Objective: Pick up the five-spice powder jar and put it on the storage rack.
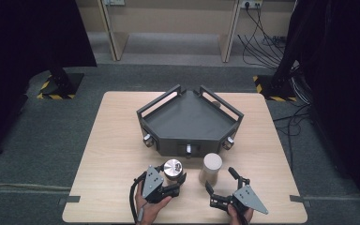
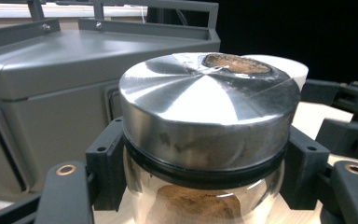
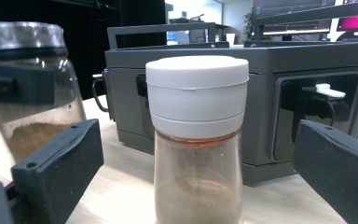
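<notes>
A glass jar with a shiny metal lid point(image 1: 173, 167) point(image 2: 205, 107) holds brown powder and stands on the table near the front edge. My left gripper point(image 1: 171, 174) point(image 2: 205, 186) is shut on its neck just under the lid. To its right stands a taller jar with a white cap point(image 1: 211, 166) point(image 3: 196, 116), also with brownish powder inside. My right gripper point(image 1: 219, 179) point(image 3: 200, 186) is open, its jaws wide apart on either side of that jar without touching it. The metal-lidded jar point(image 3: 28, 93) appears at the left of the right gripper view.
A grey five-sided tray point(image 1: 187, 140) point(image 2: 51, 70) point(image 3: 261, 60) with raised handles and knobs on its front faces sits mid-table, just behind both jars. Bare wooden table point(image 1: 112, 140) lies to either side of it. Cables run along the floor at the far right.
</notes>
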`<state>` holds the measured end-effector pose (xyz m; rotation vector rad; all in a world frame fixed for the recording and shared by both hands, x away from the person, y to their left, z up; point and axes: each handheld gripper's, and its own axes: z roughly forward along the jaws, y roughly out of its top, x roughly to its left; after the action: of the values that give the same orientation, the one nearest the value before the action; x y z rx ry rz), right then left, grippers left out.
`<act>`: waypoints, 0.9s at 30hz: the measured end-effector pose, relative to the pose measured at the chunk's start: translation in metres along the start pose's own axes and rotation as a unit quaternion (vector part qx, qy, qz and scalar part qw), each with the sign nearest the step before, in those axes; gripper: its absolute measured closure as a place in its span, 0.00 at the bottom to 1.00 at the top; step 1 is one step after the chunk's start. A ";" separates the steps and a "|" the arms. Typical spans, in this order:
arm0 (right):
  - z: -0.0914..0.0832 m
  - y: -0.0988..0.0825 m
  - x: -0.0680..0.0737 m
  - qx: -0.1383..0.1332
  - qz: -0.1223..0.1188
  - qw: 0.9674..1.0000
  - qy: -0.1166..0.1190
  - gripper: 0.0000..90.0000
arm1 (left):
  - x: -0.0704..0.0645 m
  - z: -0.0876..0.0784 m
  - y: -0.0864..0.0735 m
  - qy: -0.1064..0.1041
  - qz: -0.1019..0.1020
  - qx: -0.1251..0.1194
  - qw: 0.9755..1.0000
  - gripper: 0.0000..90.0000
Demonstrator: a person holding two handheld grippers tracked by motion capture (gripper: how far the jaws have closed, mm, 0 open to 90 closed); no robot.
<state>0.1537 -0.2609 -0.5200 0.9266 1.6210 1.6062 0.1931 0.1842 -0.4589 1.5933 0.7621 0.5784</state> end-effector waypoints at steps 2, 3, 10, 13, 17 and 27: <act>0.000 0.000 0.000 0.001 0.000 1.000 0.000 0.02 | 0.000 0.001 0.005 0.000 0.007 0.001 1.000 0.34; 0.000 0.000 0.000 0.000 0.000 1.000 0.000 0.02 | 0.001 0.002 0.008 0.000 0.009 0.001 1.000 0.34; 0.000 0.000 0.000 0.001 0.001 1.000 0.001 0.02 | 0.012 0.008 0.027 -0.016 0.007 0.004 1.000 0.34; 0.000 0.000 0.000 0.002 0.001 1.000 0.001 0.02 | 0.018 0.010 0.034 -0.025 -0.002 0.001 1.000 0.34; 0.000 0.000 0.000 0.001 0.001 1.000 0.001 0.02 | 0.022 0.012 0.045 -0.029 -0.001 0.003 1.000 0.34; 0.001 0.000 -0.001 0.003 -0.001 1.000 0.004 0.02 | 0.034 0.024 0.070 -0.037 0.004 0.009 0.999 0.34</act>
<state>0.1551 -0.2613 -0.5197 0.9229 1.6333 1.6068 0.2447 0.1892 -0.3951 1.6258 0.7061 0.5169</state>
